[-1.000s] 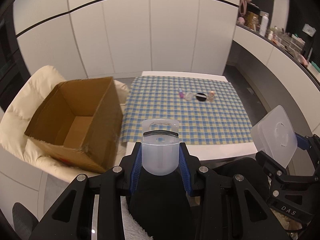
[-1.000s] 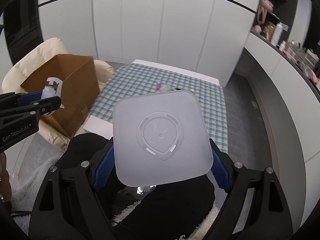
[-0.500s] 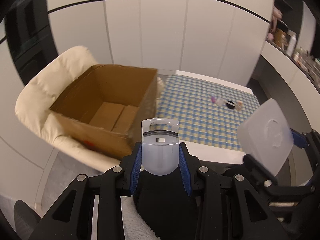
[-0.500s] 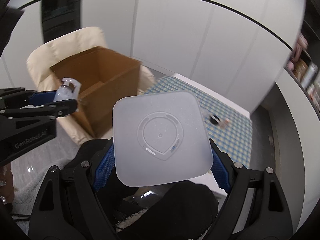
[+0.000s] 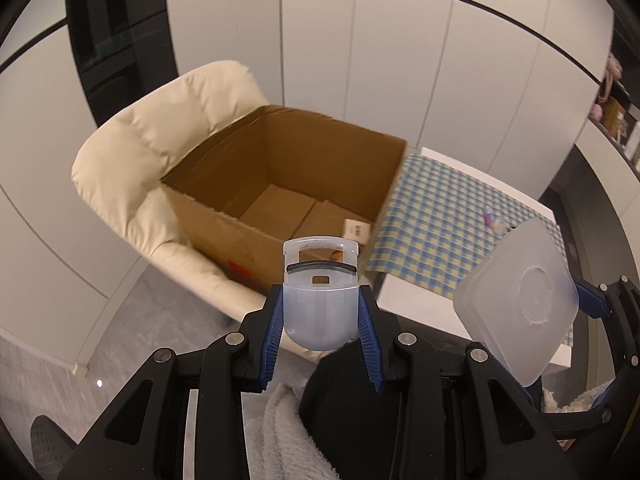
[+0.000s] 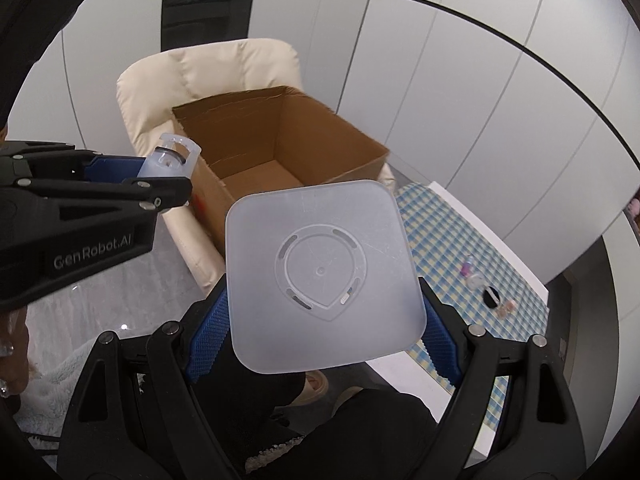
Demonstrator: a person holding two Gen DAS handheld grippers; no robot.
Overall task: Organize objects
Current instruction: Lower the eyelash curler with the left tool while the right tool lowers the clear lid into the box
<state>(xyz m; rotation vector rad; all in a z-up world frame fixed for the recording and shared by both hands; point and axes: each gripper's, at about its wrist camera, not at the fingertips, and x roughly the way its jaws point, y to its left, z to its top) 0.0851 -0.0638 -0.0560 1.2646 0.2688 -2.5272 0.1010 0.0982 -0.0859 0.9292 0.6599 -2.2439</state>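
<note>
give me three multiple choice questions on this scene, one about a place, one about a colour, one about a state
1. Where does the cardboard box sit?
A. on the cream armchair
B. on the checked tablecloth
C. on the floor

2. What colour are the pads of the left tool?
A. red
B. blue
C. green

3. What state is the right tool in?
A. open and empty
B. closed on a bottle
C. closed on the frosted square lid

Answers:
1 A, the box rests on the seat cushion.
2 B, blue ribbed pads grip the translucent eyelash curler.
3 C, its pads press the lid's two edges.
</note>
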